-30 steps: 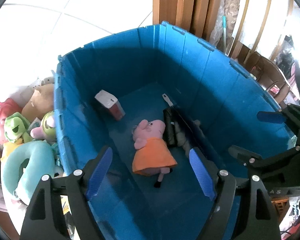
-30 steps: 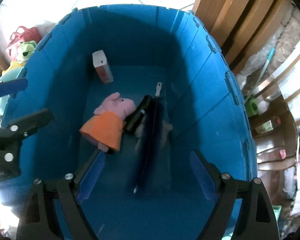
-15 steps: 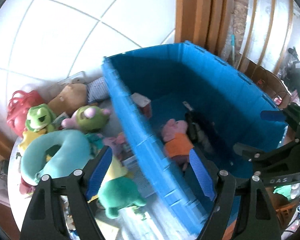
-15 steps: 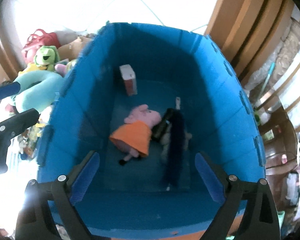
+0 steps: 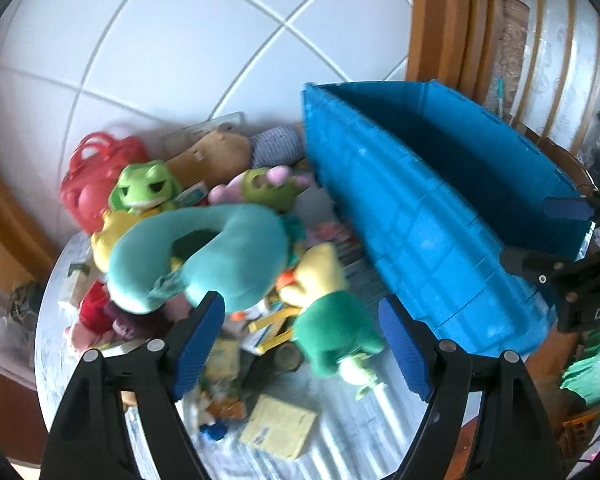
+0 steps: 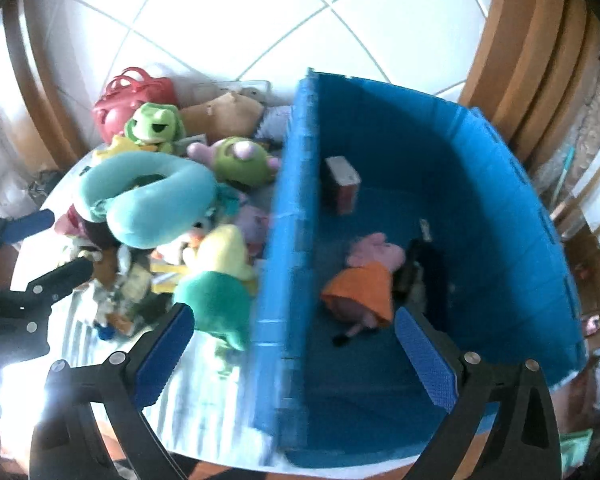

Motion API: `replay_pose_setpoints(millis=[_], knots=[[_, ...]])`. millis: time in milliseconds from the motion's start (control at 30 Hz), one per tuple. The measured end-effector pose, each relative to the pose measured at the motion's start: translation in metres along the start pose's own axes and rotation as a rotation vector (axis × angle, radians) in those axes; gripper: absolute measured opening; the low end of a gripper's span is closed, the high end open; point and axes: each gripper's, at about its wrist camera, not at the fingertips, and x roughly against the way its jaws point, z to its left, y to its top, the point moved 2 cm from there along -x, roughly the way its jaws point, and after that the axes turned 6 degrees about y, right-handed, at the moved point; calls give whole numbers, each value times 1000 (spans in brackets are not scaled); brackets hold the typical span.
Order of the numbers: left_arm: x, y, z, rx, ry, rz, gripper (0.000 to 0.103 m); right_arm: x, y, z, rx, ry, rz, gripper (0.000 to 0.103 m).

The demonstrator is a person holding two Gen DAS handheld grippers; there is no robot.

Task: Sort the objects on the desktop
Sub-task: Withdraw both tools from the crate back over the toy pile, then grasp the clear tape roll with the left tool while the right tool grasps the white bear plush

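A blue bin (image 5: 432,240) (image 6: 492,184) stands on the right of the table. Inside it lie a pink pig plush in an orange dress (image 6: 366,280), a white-and-red box (image 6: 342,184) and a dark brush-like thing (image 6: 424,272). Left of the bin is a heap of toys: a teal neck pillow (image 5: 216,256) (image 6: 148,204), a green frog plush (image 5: 146,188) (image 6: 154,124) and a yellow plush in green clothes (image 5: 328,304) (image 6: 216,280). My left gripper (image 5: 302,344) hangs open above the heap. My right gripper (image 6: 294,356) is open over the bin's left wall. Both hold nothing.
A red basket-like bag (image 5: 96,172) (image 6: 134,92) and a brown plush (image 5: 216,152) sit at the heap's back. A yellow flat packet (image 5: 280,426) lies near the table's front edge. Wooden slats (image 6: 540,52) rise behind the bin; white tiled floor lies beyond.
Both grippers have swung left and pulled back from over the bin's inside. The left one now faces the toy heap; the right one straddles the bin's left wall.
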Motion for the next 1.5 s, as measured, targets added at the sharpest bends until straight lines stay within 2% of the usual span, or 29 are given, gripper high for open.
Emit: replay_pose_setpoints(millis=[233, 400, 633, 1033, 1133, 1200, 1267, 1400, 1500], knots=[[-5, -37, 69, 26, 37, 1, 79, -17, -8, 69, 24, 29, -37, 102], [-28, -67, 104, 49, 53, 23, 79, -38, -14, 110, 31, 97, -70, 103], [-67, -123, 143, 142, 109, 71, 79, -96, -40, 140, 10, 185, -12, 103], [-101, -199, 162, 309, 191, 136, 79, -165, -71, 188, 123, 287, 47, 102], [-112, -214, 162, 309, 205, 162, 79, -181, -81, 201, 161, 296, 76, 88], [-122, -220, 160, 284, 211, 184, 79, -193, -87, 208, 173, 294, 113, 66], [-133, -223, 161, 268, 199, 199, 79, -206, -94, 214, 174, 293, 151, 51], [-154, -227, 164, 216, 153, 218, 79, -223, -101, 221, 121, 288, 184, 50], [-169, -230, 166, 141, 116, 237, 79, -231, -106, 224, 60, 274, 188, 50]])
